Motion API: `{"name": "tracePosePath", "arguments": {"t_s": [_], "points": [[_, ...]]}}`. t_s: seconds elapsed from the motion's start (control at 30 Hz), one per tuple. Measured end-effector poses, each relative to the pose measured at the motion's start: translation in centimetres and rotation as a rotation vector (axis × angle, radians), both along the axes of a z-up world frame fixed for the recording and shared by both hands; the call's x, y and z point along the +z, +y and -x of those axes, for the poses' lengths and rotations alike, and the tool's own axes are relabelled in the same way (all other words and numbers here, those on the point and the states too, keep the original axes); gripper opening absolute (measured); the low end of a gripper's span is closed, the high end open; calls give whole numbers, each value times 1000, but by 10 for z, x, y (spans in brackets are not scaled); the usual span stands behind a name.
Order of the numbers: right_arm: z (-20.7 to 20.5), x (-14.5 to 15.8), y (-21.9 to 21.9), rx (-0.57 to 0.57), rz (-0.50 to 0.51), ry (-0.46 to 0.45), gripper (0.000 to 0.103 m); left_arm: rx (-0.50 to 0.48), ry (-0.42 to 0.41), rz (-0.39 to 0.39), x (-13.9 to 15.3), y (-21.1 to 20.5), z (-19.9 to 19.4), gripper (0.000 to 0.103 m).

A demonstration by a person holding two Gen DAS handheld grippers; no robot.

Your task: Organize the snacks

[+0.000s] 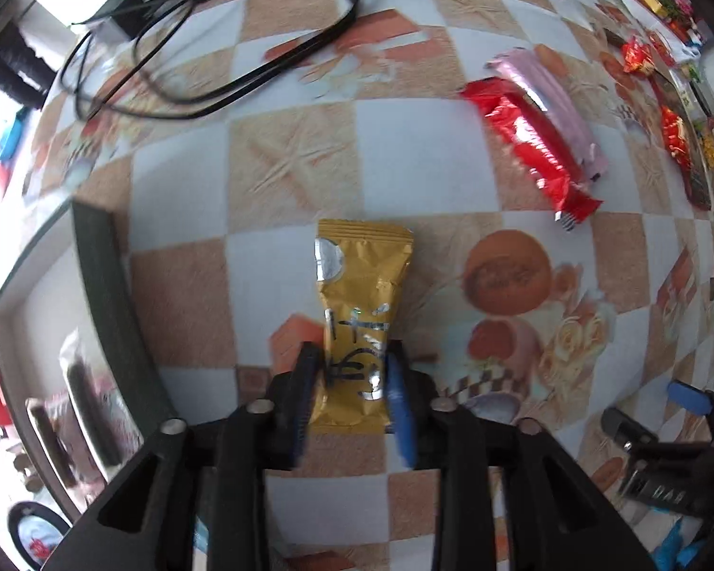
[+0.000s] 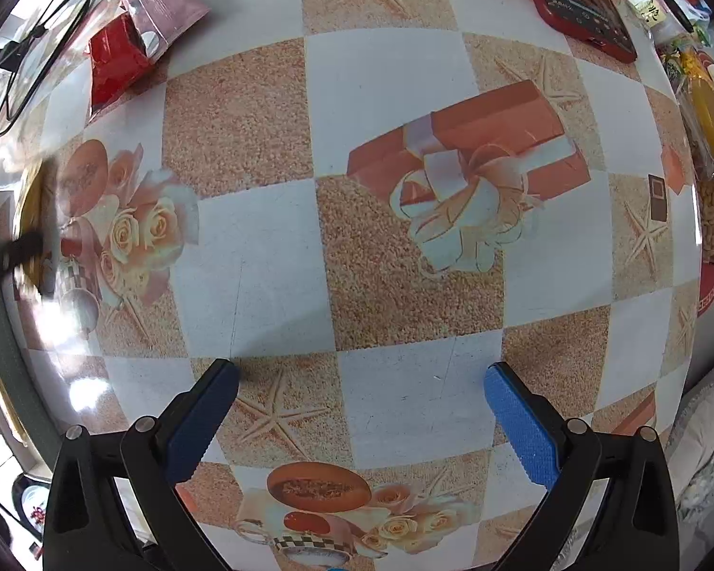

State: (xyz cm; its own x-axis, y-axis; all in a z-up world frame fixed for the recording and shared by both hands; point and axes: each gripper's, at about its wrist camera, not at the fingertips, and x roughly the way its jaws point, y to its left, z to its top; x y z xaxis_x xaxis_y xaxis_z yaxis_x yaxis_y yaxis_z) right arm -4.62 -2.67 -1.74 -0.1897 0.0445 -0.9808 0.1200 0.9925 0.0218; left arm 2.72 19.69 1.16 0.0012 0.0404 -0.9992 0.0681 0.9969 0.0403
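Note:
My left gripper [image 1: 352,366] is shut on a gold snack packet [image 1: 359,295], pinching its near end; the packet points away from me above the checkered tablecloth [image 1: 419,166]. A red snack bar [image 1: 528,142] and a pink snack bar [image 1: 552,100] lie side by side further off to the right. They also show at the upper left of the right wrist view as the red bar [image 2: 116,59] and pink bar [image 2: 162,9]. My right gripper [image 2: 361,380] is open and empty over the cloth [image 2: 257,257].
A dark-rimmed box [image 1: 95,285] with dark snack bars inside stands at the left. Black cables [image 1: 204,33] and an adapter lie at the far left. More snacks [image 1: 676,133] line the right edge. A red phone [image 2: 580,4] and bagged snacks [image 2: 709,142] sit at the right.

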Motion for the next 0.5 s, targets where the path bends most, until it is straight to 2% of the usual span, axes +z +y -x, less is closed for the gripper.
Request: {"name": "tracePosePath", "arguments": {"t_s": [0.1,0.3,0.37,0.4,0.47,0.5], "points": [[-6,0,0,-6,-4,33,103,31,10,-17,-6,13,-4,72],[-18,3,-3,-15,-10,46,103,32,16,19,-13,13,-21,82],[-32,9,-9,-32,-4,10,103,22,14,17,-16,11,-25,87],[-40,15,-13,-43,1,-18,103,23,16,10,-18,4,-27,95],[-60,28,-21,-53,19,-77,103,35,38,1,-24,3,-32,103],[-73,36,-25,-55,36,-113,103,52,42,23,-26,5,-34,103]]}}
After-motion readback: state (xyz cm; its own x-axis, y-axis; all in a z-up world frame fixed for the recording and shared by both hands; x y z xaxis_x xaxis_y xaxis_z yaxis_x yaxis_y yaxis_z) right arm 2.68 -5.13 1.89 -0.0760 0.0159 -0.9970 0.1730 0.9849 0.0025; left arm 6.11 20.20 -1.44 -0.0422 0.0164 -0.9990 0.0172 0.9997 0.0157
